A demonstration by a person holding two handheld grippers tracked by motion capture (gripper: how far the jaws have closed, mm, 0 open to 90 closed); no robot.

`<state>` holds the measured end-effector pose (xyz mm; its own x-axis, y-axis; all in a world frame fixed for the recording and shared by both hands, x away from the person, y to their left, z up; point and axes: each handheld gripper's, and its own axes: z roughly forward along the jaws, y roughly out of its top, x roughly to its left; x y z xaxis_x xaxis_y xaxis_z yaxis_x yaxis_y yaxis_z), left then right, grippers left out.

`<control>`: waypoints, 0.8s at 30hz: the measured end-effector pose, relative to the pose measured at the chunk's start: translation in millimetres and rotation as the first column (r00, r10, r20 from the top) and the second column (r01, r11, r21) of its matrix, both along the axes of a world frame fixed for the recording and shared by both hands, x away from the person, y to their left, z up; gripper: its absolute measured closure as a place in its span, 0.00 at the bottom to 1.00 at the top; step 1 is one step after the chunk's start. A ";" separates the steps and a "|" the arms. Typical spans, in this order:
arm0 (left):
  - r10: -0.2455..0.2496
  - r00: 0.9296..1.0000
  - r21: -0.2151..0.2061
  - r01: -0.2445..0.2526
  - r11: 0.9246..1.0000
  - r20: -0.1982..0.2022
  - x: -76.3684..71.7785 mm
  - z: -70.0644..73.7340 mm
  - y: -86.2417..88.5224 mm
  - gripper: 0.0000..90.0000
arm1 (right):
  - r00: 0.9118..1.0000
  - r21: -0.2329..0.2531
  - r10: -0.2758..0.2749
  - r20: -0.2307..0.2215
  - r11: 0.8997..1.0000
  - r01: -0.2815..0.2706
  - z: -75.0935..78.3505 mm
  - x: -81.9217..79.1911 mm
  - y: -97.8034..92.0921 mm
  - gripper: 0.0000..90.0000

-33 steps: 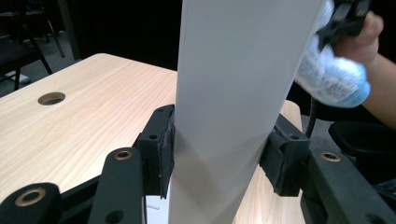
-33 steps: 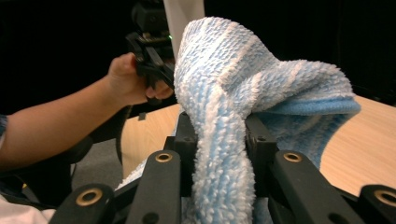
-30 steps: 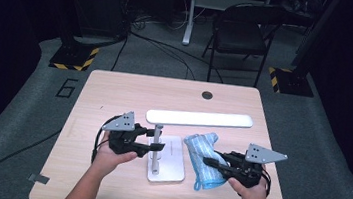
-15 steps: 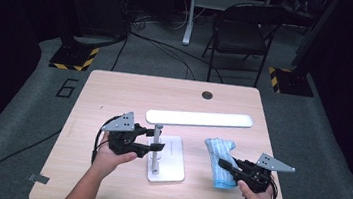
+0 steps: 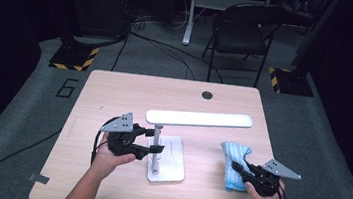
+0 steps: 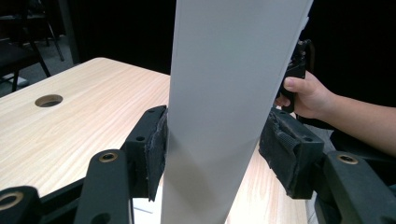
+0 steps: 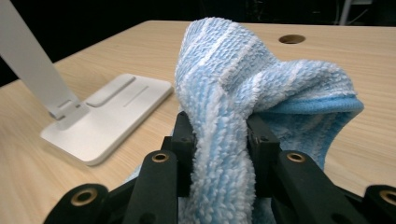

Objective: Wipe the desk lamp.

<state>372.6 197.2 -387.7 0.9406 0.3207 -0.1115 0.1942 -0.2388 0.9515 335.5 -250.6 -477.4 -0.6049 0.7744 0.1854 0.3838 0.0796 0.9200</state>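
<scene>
Pale wood is showing across the table [image 5: 114,97], and at its left the left gripper [image 5: 152,141] is bracketing the upright post of the white desk lamp [image 5: 157,147]. In the left gripper view one pad is pressing the post [image 6: 224,116] while the other is standing just off it, so whether the grip is fully tight I cannot tell. The lamp's flat base [image 5: 170,159] is sitting near the front middle of the table, and its long light bar [image 5: 200,119] is running left to right above, reaching out toward the right-hand side. Further right, the right gripper [image 5: 237,168] is pinching a blue striped cloth [image 5: 234,161], its jaws narrowed onto a bunched fold [image 7: 224,140], with the rest of the cloth lying on the table beyond the tips. The cloth is sitting well to the right of the lamp base and below the free end of the bar, so the right hand is the nearer one to that end. Judging from this, the wiping stroke would need the cloth lifted and carried leftward along the bar's long axis while the left hand is steadying the post. No containers are standing on the table; a round cable hole [image 5: 207,95] is lying near its far edge.
</scene>
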 end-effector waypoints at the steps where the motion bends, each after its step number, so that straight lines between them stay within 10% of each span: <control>1: 0.000 1.000 -0.002 0.000 1.000 -0.001 0.1 0.0 0.0 0.47 | 1.000 -0.007 -0.012 -0.010 1.000 0.012 0.1 -1.3 -1.5 0.77; 13: 0.002 1.000 -0.015 -0.002 1.000 -0.010 0.5 -0.4 0.7 0.48 | 0.992 -0.048 -0.093 0.081 0.994 0.097 6.8 -7.5 -18.8 0.77; 18: 0.001 1.000 -0.017 -0.001 1.000 -0.012 0.2 -0.9 0.6 0.47 | 1.000 -0.180 -0.015 -0.009 0.984 0.013 -10.9 3.5 -0.7 0.77; 22: -0.001 1.000 -0.018 0.001 1.000 -0.012 0.0 -1.6 1.3 0.47 | 0.984 -0.295 0.021 -0.177 0.953 -0.073 -33.7 16.3 18.0 0.75; 24: -0.003 1.000 -0.015 0.003 1.000 -0.013 -0.1 -1.4 2.4 0.47 | 0.982 -0.304 0.023 -0.186 0.949 -0.080 -35.8 17.6 19.3 0.75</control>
<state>372.4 199.6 -389.0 0.9399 0.3162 -0.1289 0.2063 -0.2252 0.9522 353.1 -231.3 -513.2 -0.6245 0.7794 0.0500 0.5268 0.3731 0.7638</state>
